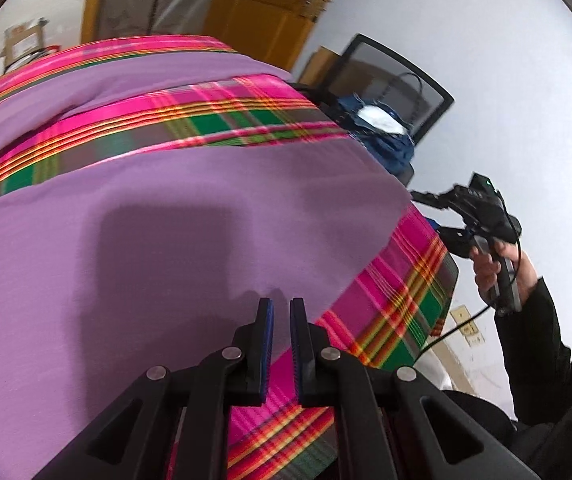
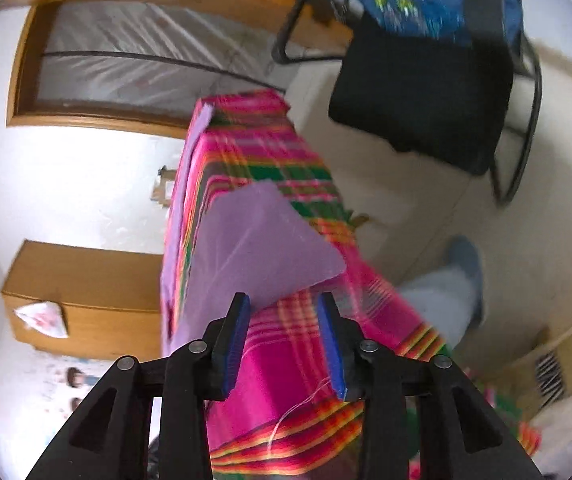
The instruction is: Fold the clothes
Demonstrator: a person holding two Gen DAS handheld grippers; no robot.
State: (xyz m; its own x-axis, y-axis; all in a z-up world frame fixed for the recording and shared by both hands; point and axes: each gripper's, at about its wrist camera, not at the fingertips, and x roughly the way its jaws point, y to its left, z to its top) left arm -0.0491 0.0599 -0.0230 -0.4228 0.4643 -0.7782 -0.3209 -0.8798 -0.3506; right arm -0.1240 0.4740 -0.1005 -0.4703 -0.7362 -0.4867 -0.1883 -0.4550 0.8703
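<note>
Your left gripper (image 1: 282, 312) has its jaws nearly closed with a thin gap, nothing visibly pinched, low centre over the purple cloth (image 1: 166, 220), which fills that frame. Its plaid border runs along the right edge, with open wall beyond. Your right gripper (image 2: 284, 304), jaws wide apart and empty, faces the cloth's long axis running up-frame; chair (image 2: 425, 92) upper right.

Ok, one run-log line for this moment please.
stage: mid-fold | purple cloth: spread on plaid surface | left tongs: narrow gap, empty | right tongs: open, off the table edge, empty
</note>
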